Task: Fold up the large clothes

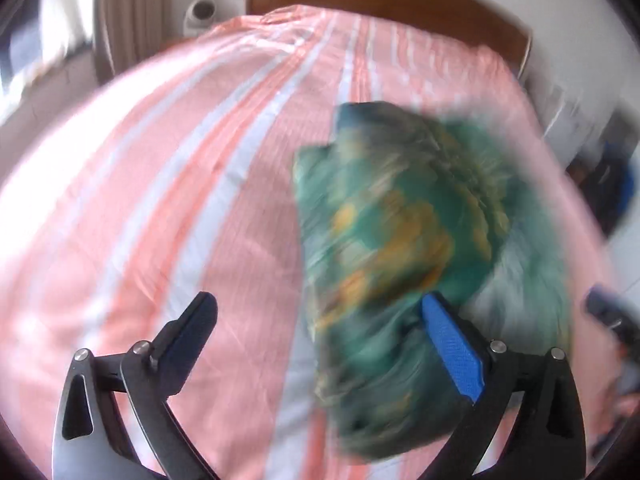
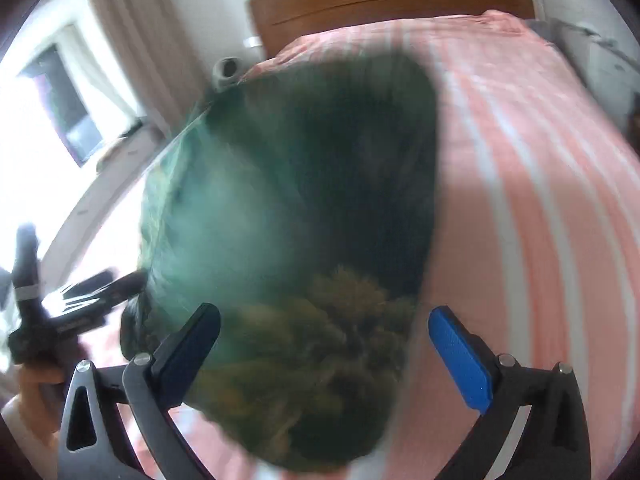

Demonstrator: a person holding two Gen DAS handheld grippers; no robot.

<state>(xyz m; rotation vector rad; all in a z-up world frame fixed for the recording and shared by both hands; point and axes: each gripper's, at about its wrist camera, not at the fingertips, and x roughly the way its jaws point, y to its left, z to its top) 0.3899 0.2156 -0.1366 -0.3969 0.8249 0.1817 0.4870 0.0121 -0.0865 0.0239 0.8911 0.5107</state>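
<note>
Daylight floods in from a blown-out window (image 2: 60,92) at the left, leaving the room bright and soft-shadowed. Motion blur smears the green garment (image 1: 400,232) and the striped bed cover (image 1: 160,200) in both views. Fisheye distortion bends the edges, which fade into dark vignetting.

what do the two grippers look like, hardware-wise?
Both match: the left gripper and right gripper each have black curved linkage arms with silver rivets and triangular cut-outs, one black finger and one with a textured blue pad. No cables or sleeves show.
</note>
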